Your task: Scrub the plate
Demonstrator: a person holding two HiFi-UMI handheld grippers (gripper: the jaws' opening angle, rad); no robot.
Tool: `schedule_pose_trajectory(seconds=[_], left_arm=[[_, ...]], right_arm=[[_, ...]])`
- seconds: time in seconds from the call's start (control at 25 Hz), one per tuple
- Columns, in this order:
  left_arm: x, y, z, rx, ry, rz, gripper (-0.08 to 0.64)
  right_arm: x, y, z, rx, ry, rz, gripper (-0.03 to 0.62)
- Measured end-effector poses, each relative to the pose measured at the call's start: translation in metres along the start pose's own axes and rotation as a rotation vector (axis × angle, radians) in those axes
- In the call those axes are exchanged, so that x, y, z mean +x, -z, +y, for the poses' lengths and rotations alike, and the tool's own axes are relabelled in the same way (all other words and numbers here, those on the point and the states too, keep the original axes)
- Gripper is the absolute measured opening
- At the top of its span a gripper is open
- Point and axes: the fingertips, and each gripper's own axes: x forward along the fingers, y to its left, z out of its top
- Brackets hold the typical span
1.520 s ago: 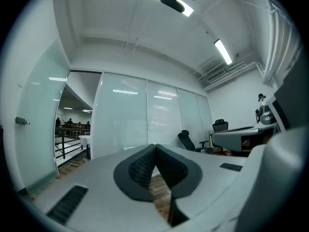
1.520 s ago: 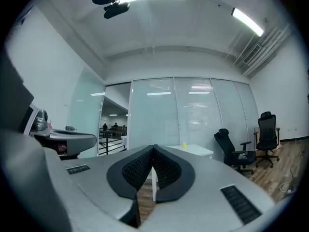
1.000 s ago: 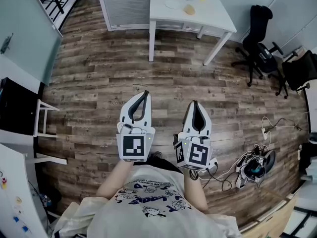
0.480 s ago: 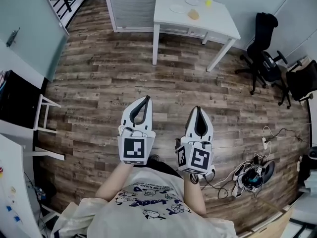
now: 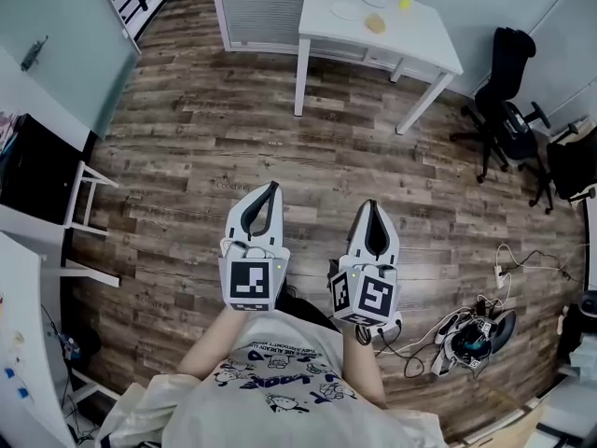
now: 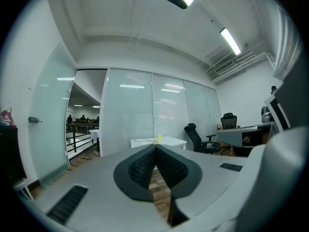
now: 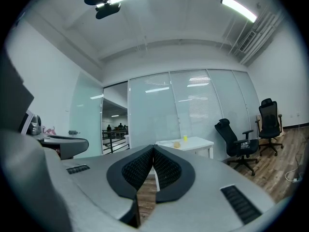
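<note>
Shirt print [image 5: 280,381]: blue lettering, too small for me to read. Wood-plank floor [image 5: 280,129]: runs to a glass wall [image 5: 56,45]. White table [image 5: 429,49]: far across the floor. My left gripper [image 5: 271,187] and right gripper [image 5: 370,205]: jaws together, nothing between them. Plates [image 5: 347,10]: by the table's far edge, well apart from my jaws.

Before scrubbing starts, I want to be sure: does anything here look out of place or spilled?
Only a loose tangle of cables lies on the floor at the person's right. Nothing looks spilled or damaged.
</note>
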Motion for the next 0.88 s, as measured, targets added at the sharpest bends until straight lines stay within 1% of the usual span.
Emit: schedule_pose_trajectory(seconds=[0.2, 0.44, 0.6, 0.88], left_arm=[[0.012, 0.001, 0.006, 0.003, -0.005, 0.005, 0.029], [0.049, 0.007, 0.005, -0.006, 0.028, 0.016, 0.029], [0.086, 0.005, 0.011, -0.017, 0.043, 0.008, 0.029], [0.156, -0.006, 0.037, -0.02, 0.063, -0.001, 0.029]], right_arm=[[0.011, 0.002, 0.0, -0.005, -0.003, 0.008, -0.005], [0.039, 0.009, -0.009, -0.008, 0.019, 0.02, -0.005], [0.072, 0.008, -0.018, -0.02, 0.032, 0.018, -0.005], [0.143, 0.001, -0.023, -0.026, 0.053, 0.007, -0.005]])
